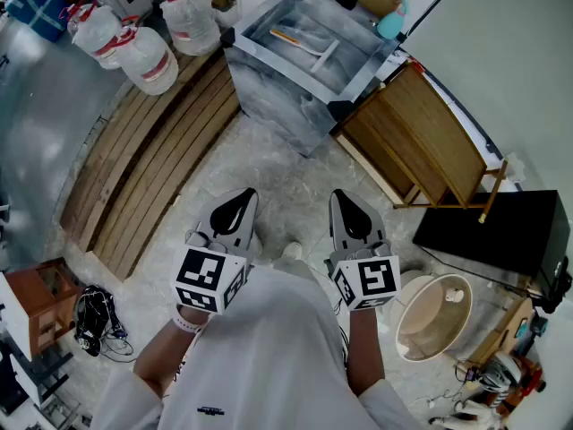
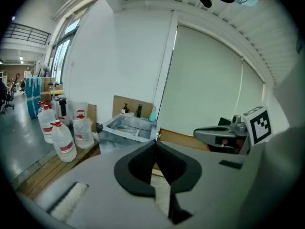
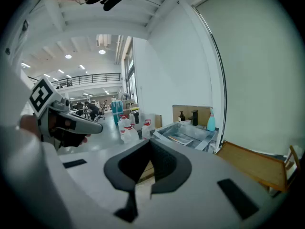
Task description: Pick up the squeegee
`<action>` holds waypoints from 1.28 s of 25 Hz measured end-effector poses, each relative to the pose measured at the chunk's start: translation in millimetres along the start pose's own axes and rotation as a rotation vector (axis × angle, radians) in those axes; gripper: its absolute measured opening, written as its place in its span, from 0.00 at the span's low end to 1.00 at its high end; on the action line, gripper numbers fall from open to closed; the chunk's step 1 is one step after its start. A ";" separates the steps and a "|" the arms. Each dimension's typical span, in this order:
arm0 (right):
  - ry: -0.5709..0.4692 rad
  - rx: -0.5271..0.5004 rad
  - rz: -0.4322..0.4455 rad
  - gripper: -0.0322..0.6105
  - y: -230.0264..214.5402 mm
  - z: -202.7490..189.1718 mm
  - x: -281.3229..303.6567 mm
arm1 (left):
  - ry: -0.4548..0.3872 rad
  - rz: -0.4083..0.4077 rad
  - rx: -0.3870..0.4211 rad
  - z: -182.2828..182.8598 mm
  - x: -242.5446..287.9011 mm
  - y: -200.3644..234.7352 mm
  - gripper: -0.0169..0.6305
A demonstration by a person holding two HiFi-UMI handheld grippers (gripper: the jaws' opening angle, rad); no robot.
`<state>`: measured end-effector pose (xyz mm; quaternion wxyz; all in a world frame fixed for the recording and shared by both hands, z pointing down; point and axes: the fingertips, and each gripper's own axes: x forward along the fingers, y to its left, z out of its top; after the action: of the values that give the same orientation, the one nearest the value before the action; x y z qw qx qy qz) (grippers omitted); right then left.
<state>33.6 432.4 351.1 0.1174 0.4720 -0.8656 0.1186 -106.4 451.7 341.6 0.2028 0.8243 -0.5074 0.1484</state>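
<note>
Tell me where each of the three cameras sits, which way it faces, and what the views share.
Head view: on the person's head, facing steeply down; shows both forearms, the left gripper, the right gripper, and the sink ahead.
Left gripper view: on the left gripper, facing along its shut jaws toward the sink and water jugs; the right gripper shows at right.
Right gripper view: on the right gripper, facing along its shut jaws toward the sink; the left gripper shows at left.
Shared: all show the sink.
</note>
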 end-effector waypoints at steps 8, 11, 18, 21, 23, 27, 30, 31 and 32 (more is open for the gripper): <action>0.004 0.058 -0.006 0.06 -29.7 -23.1 -61.9 | 0.002 0.015 -0.019 -20.4 -7.2 -69.9 0.03; -0.008 0.075 -0.040 0.06 -46.0 -26.6 -78.3 | 0.015 0.003 -0.025 -26.9 -2.8 -86.0 0.03; -0.037 0.088 -0.066 0.06 -71.4 -33.7 -103.8 | 0.009 -0.016 0.017 -26.8 14.9 -112.3 0.03; -0.025 0.060 -0.074 0.06 -83.3 -41.0 -108.8 | 0.022 -0.010 0.018 -31.1 26.5 -121.3 0.03; -0.020 0.060 -0.075 0.06 -92.4 -42.5 -108.6 | 0.031 -0.020 0.019 -30.2 35.1 -129.2 0.03; -0.022 0.076 -0.073 0.06 -105.6 -37.5 -98.1 | 0.040 -0.033 0.023 -25.0 51.0 -134.4 0.03; -0.019 0.049 -0.081 0.06 -120.0 -31.0 -77.6 | 0.035 -0.037 0.018 -15.0 71.4 -126.1 0.03; -0.021 0.051 -0.078 0.06 -124.9 -27.9 -68.5 | 0.033 -0.037 0.015 -10.7 78.9 -120.8 0.03; -0.024 0.058 -0.075 0.06 -129.7 -24.1 -58.7 | 0.032 -0.035 0.014 -5.9 86.6 -114.3 0.03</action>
<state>176.3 418.1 367.6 0.0975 0.5089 -0.8448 0.1337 34.1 433.4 364.8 0.2076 0.8321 -0.4884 0.1612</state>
